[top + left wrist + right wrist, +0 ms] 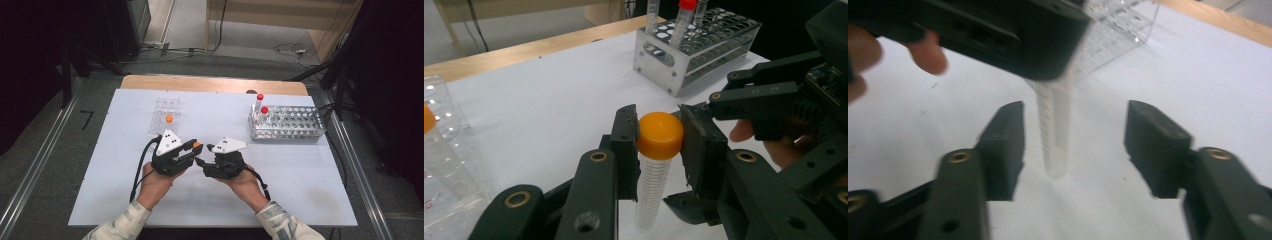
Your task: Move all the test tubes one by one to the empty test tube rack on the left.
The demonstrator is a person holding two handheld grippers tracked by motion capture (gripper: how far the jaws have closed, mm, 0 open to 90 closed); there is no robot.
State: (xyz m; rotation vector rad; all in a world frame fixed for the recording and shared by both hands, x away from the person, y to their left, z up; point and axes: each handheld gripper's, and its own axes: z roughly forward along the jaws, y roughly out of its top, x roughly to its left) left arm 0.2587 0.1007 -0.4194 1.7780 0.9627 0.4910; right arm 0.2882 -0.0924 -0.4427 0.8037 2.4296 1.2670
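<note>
While the left tongs [659, 137] clamp the orange cap of a clear tube [651, 185], the right tongs [1073, 145] stand wide around its body, untouching.
Both meet mid-desk, nearer the front edge; bare desk [300, 175] lies around them. The metal rack [289, 122] sits toward the far right corner, the clear rack [165, 117] far left; the tube's upper end is hidden in the right gripper view.

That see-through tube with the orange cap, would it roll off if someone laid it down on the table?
Probably: the tube looks round and smooth. The wider orange cap might make it curve. It seems empty, so likely light, and stiff since it hangs straight from the left gripper.
</note>
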